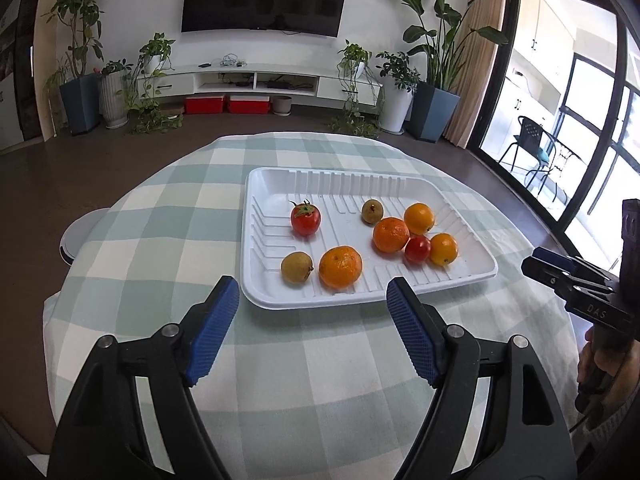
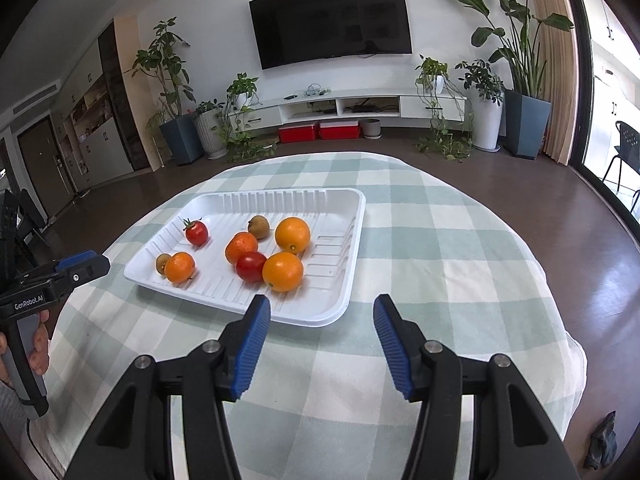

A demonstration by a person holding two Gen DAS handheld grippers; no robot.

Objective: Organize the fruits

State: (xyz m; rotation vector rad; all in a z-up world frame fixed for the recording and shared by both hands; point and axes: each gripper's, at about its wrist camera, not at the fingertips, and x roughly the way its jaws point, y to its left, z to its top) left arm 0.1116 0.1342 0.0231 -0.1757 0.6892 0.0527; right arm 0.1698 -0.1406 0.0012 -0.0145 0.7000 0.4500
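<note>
A white ribbed tray [image 1: 256, 184] lies on the checked tablecloth and holds several fruits. At its near left are a brown fruit [image 1: 296, 267] and a mandarin [image 1: 340, 267], with a stemmed tomato [image 1: 305, 219] behind them. To the right cluster a mandarin [image 1: 391, 234], two oranges [image 1: 419, 218], a tomato [image 1: 417, 249] and a second brown fruit [image 1: 372, 211]. My left gripper [image 1: 312, 284] hovers open before the tray's near edge, nothing between its pads. My right gripper [image 2: 322, 302] is open and bare near the tray's [image 2: 344, 280] right corner, just short of an orange [image 2: 282, 271].
The round table's cloth [image 2: 440, 280] spreads out to the right of the tray. Each gripper shows at the side of the other's view, held by a hand [image 2: 38, 344]. Brown floor surrounds the table; plants, a TV and a low cabinet stand far behind.
</note>
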